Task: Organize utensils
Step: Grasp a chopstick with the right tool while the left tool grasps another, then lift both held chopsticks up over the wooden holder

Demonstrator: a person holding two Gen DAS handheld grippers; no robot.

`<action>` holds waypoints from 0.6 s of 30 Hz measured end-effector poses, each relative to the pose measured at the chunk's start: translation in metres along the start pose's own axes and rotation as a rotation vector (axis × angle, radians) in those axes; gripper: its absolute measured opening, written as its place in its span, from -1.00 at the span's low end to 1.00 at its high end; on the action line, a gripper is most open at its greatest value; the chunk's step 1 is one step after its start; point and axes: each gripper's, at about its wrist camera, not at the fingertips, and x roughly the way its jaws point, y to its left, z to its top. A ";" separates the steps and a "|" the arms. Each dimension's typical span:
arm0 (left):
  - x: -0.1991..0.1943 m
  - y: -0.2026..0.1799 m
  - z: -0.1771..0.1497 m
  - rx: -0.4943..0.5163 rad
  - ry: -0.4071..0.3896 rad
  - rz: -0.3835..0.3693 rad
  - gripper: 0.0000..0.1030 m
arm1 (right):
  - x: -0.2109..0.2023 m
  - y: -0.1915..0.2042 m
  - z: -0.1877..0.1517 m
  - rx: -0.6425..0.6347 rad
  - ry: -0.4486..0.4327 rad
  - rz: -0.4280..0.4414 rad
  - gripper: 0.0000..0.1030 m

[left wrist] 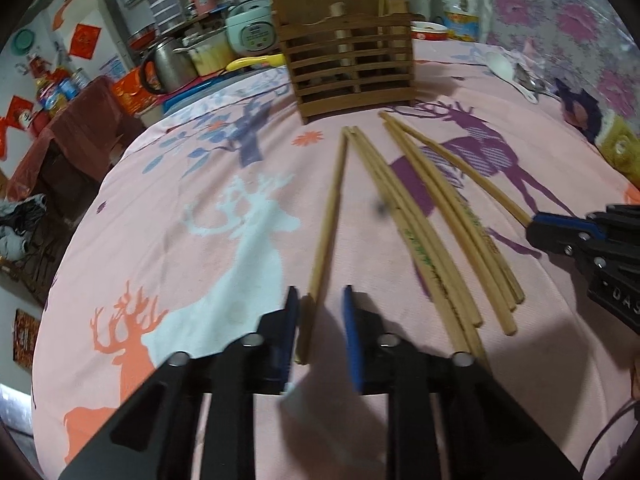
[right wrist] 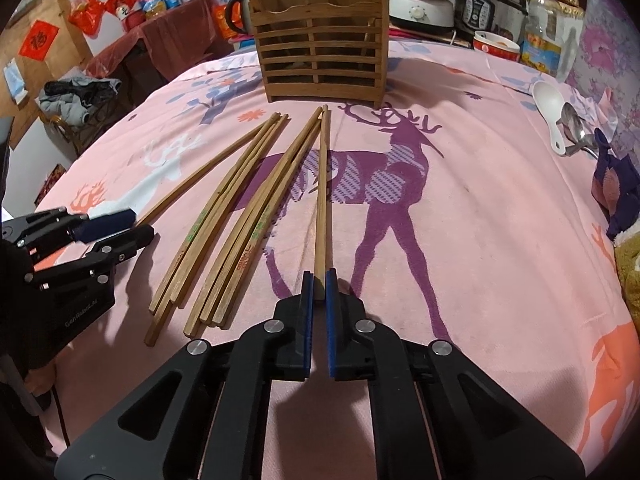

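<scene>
A slatted brown wooden utensil holder (right wrist: 322, 52) stands far on the pink deer-print cloth (right wrist: 500, 220), chopsticks poking from it. Loose wooden chopsticks (right wrist: 240, 216) lie near. The right gripper (right wrist: 319, 286) clamps one chopstick (right wrist: 321, 200); the left gripper (left wrist: 320, 300) straddles another chopstick (left wrist: 326, 232), pads apart.

the chopsticks (right wrist: 322, 196) and the slatted holder (right wrist: 320, 60) look like matt wood; the tablecloth (right wrist: 500, 240) is soft printed cloth; the white spoon (right wrist: 550, 108) is glossy plastic.
</scene>
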 end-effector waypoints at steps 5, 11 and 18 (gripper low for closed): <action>0.000 0.002 0.000 -0.021 0.008 -0.055 -0.89 | -0.003 -0.001 0.000 0.003 -0.015 -0.008 -0.88; -0.004 0.031 0.002 -0.151 0.006 -0.142 -0.90 | -0.018 -0.002 0.001 -0.006 -0.096 -0.061 -0.88; -0.015 0.052 0.002 -0.244 -0.045 -0.175 -0.90 | -0.033 -0.008 0.002 0.007 -0.164 -0.088 -0.88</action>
